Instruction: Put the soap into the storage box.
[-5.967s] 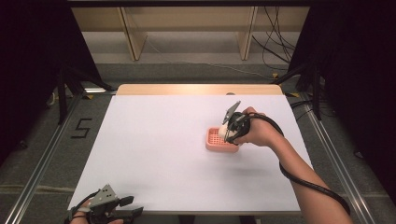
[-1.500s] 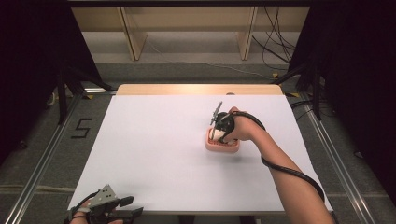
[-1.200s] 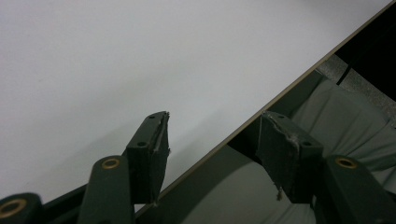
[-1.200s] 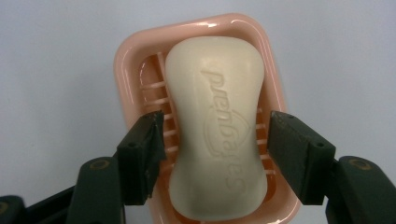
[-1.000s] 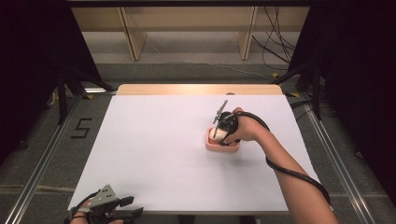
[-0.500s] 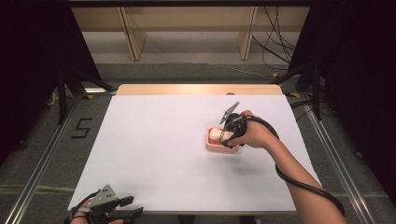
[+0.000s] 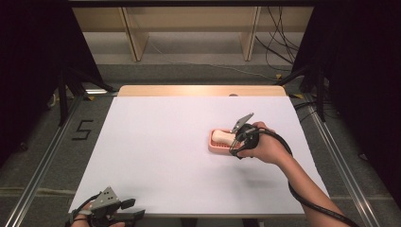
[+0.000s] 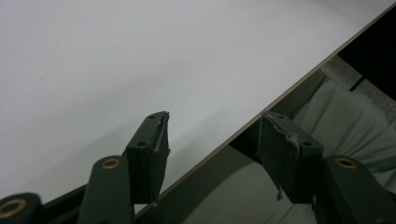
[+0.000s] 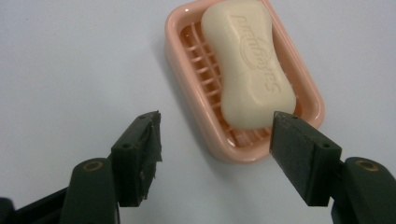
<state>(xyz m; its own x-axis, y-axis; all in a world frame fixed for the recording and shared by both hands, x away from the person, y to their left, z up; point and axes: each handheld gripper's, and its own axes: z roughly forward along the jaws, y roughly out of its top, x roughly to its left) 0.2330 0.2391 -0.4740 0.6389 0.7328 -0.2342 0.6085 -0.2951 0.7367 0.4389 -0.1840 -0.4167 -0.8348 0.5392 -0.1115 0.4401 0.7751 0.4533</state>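
While the left gripper [image 7: 130,209] lies at the near left corner of the white table [image 7: 156,156], held low in a hand at the table's front edge, its jaws stand well apart with nothing between them; in the left gripper view [image 8: 212,154] one black pad hangs over the white tabletop [image 8: 116,70] and the other past its edge, over grey cloth [image 8: 345,121]. Across the bare middle of the table, well apart from that gripper, a pink soap dish [image 7: 218,146] sits right of centre, and a cream bar of soap [image 7: 221,137] lies inside it. Just beside the dish on its right, the right gripper [image 7: 238,139] is held in the person's right hand [image 7: 265,146], its cable [image 7: 302,198] trailing back along the forearm toward the near edge. Seen from the right gripper view, the soap dish [image 9: 205,88] lies ahead of the right gripper [image 9: 215,140] and slightly to the right, with the bar of soap [image 9: 250,65] resting lengthwise on the ribbed floor of the dish. Those jaws are wide apart, though they have just been closing a little, and they hold nothing: the left pad is over bare table, the right pad just in front of the dish's near corner, and whether it touches the rim I cannot tell.
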